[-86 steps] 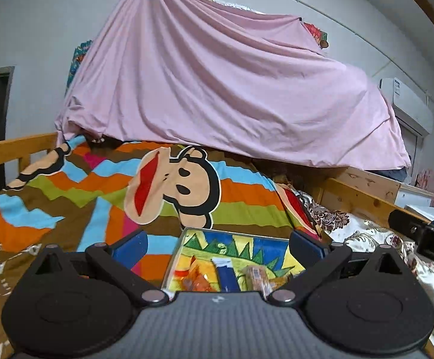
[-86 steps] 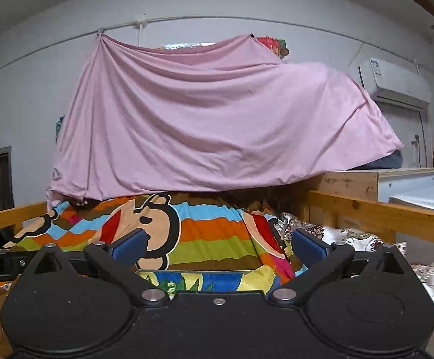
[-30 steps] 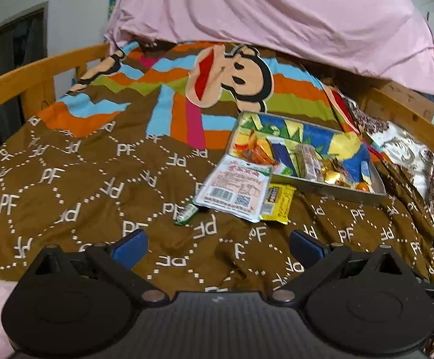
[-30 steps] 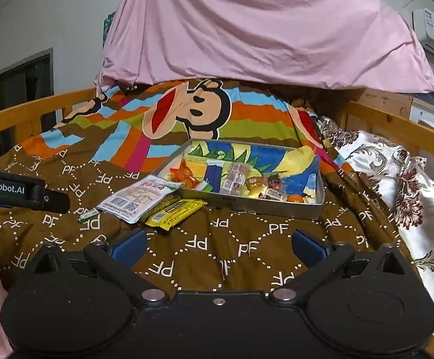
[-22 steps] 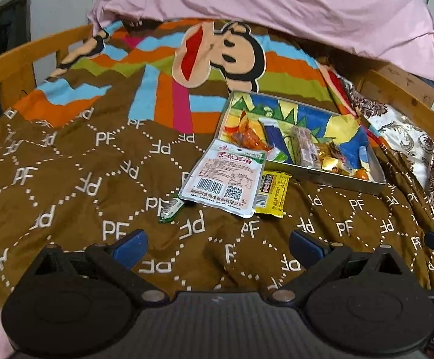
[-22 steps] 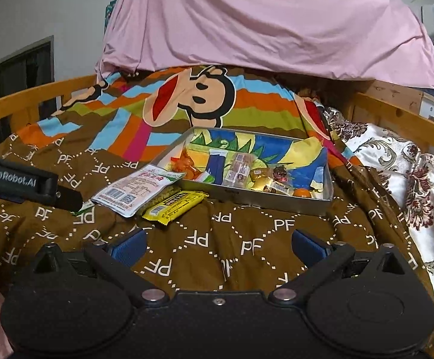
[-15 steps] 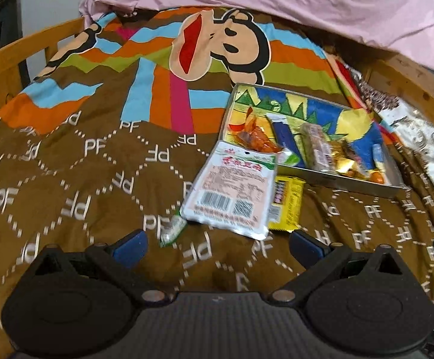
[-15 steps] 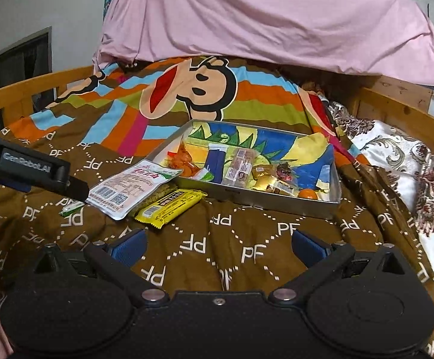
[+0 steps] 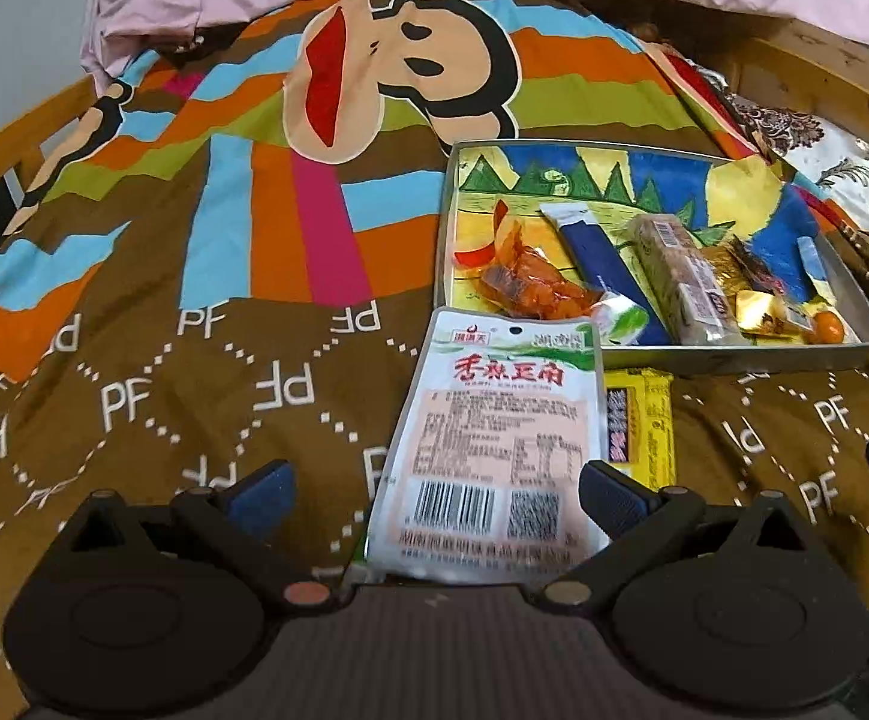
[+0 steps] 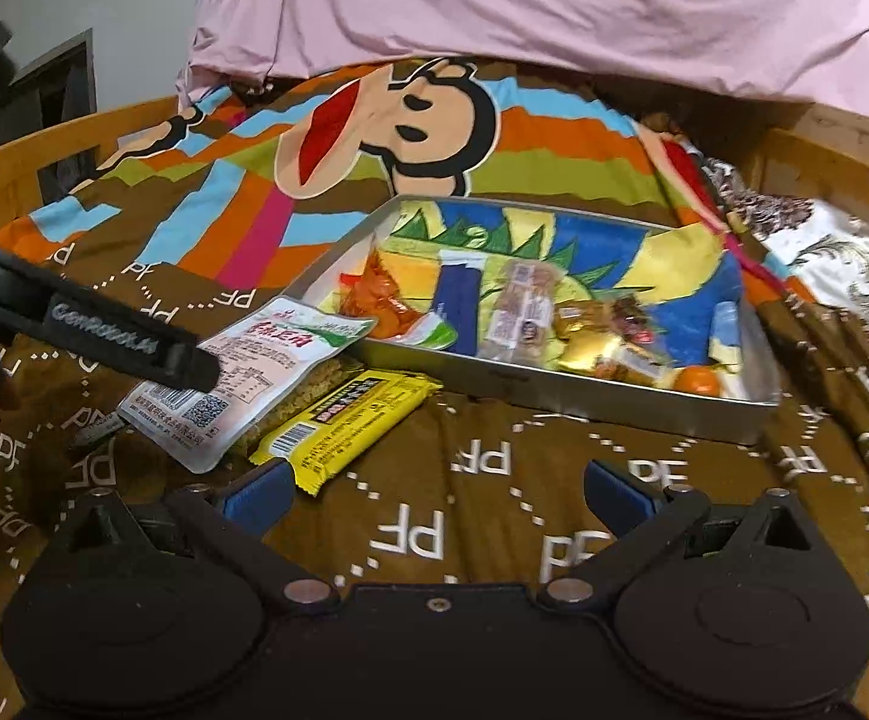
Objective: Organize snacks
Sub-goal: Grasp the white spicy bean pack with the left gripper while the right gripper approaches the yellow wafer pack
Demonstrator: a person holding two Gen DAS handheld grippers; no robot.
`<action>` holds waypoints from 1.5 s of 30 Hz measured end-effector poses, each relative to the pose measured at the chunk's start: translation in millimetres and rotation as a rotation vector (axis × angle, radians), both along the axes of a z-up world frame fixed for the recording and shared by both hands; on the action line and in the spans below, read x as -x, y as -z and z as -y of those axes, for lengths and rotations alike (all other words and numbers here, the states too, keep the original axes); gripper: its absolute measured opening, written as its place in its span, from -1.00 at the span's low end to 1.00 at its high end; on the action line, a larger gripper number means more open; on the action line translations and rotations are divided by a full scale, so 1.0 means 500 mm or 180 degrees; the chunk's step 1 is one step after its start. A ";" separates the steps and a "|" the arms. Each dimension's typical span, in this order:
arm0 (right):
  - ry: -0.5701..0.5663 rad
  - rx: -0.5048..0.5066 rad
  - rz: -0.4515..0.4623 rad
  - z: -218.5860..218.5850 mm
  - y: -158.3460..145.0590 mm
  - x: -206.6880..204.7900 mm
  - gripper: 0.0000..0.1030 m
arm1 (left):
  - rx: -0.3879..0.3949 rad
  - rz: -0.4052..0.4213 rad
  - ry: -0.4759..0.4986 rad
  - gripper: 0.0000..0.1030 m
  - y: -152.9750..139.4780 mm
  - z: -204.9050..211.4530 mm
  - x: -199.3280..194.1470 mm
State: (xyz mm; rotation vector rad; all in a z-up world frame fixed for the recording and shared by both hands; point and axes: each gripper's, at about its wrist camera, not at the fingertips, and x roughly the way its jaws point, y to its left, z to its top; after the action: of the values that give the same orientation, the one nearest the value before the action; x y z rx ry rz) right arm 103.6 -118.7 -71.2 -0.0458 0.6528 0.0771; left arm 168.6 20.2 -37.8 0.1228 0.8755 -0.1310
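On the brown patterned bedspread [image 9: 134, 396] we see a shallow metal tray [image 9: 734, 357] holding several snacks: an orange packet [image 9: 524, 285] at its left, a dark blue stick pack [image 9: 602, 264], a pale wrapped bar [image 9: 680, 276], gold-wrapped sweets [image 9: 755, 306] and a small orange sweet [image 9: 827, 327] near its right corner. Just in front of the tray lies a white snack pouch [image 9: 494, 444] with red characters and a barcode, its top edge touching the tray's front wall, and a yellow bar [image 9: 644, 426] lies partly under its right side. Our left gripper [image 9: 434, 495] hovers low over the near end of the pouch, fingers wide apart, one on each side of the barcode end, closed on nothing. Our right gripper [image 10: 434, 495] is likewise spread open above bare bedspread, its left finger [image 10: 254, 495] just beside the near end of the yellow bar [image 10: 344, 420]. From the right wrist view we see the left gripper's black finger [image 10: 110, 339] crossing above the pouch [image 10: 242, 372]. Behind the tray, a cartoon monkey print [image 10: 398, 120] and a pink sheet [image 10: 554, 12] fill the background.
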 end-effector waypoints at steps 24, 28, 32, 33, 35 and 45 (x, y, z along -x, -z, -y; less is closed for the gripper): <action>-0.0182 0.0649 -0.0121 -0.091 0.083 -0.107 0.98 | 0.0249 -0.0148 -0.0063 0.99 0.041 -0.029 -0.048; -0.0031 0.0631 -0.0197 -0.066 0.088 -0.105 0.98 | 0.0334 -0.0214 -0.0127 0.99 0.044 -0.041 -0.054; 0.0179 0.0710 -0.0231 -0.067 0.087 -0.082 0.99 | 0.0433 -0.0241 -0.0116 0.99 0.046 -0.046 -0.058; 0.0192 0.0727 -0.0234 -0.071 0.086 -0.073 0.99 | 0.0461 -0.0249 -0.0090 0.99 0.047 -0.045 -0.060; 0.0131 0.0732 -0.0211 -0.082 0.082 -0.058 0.98 | 0.0537 -0.0264 0.0006 0.99 0.048 -0.039 -0.064; -0.0139 0.0964 -0.0012 -0.150 0.082 -0.082 0.98 | 0.0471 -0.0420 0.0468 0.99 0.072 -0.002 -0.080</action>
State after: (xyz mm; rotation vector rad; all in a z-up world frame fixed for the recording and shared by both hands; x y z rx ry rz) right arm 144.9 -43.6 -112.1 -0.3520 0.6629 0.0199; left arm 208.7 21.3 -73.6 0.0402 0.9848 -0.3436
